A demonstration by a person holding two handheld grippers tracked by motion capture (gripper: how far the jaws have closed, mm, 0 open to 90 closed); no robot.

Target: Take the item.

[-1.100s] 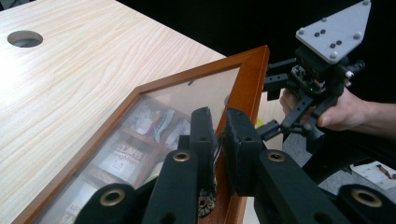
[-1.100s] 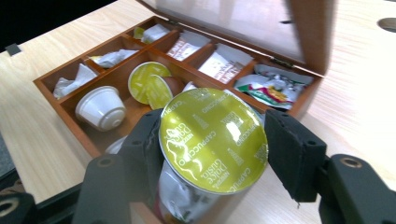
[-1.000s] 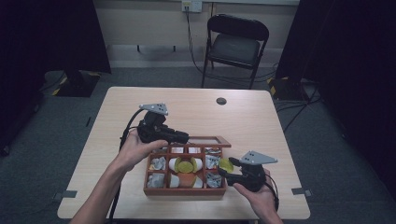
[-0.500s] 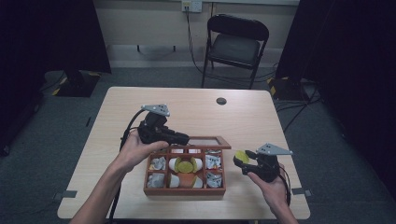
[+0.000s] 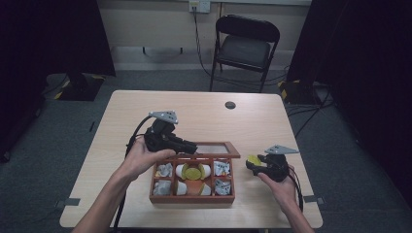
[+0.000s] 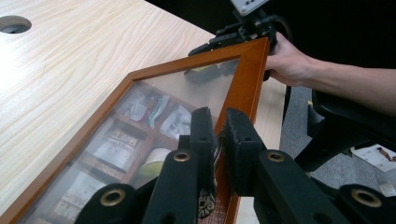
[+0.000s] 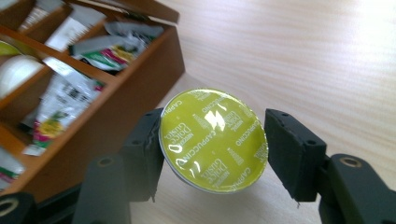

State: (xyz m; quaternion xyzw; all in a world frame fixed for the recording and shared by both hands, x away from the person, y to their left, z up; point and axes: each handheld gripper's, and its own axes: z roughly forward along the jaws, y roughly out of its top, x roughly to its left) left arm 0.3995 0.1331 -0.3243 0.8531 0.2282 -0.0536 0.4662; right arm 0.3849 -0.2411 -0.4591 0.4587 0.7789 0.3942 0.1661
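A wooden compartment box [image 5: 194, 198] sits near the table's front edge, its glass lid [image 5: 214, 148] raised. My left gripper [image 5: 193, 145] is shut on the lid's front frame; in the left gripper view the jaws [image 6: 218, 126] pinch the wooden frame [image 6: 247, 84]. To the right of the box, low over the table, my right gripper [image 5: 252, 164] is shut on a yellow-green coffee capsule [image 5: 253, 159]. In the right gripper view the capsule [image 7: 214, 140] sits between both pads, foil face toward the camera, beside the box wall [image 7: 116, 112]. Far off in the left gripper view are the right gripper [image 6: 233, 35] and its hand [image 6: 289, 60].
The box compartments hold sachets [image 5: 164, 170] and more capsules [image 5: 193, 172]. A round cable hole [image 5: 230, 105] sits at the table's far side. A black folding chair [image 5: 245, 43] stands behind the table. Bare tabletop [image 5: 272, 126] lies right of and behind the box.
My right gripper has carried the capsule from over the box's right side out to the right and lower, beside the box. The left gripper and lid have kept still.
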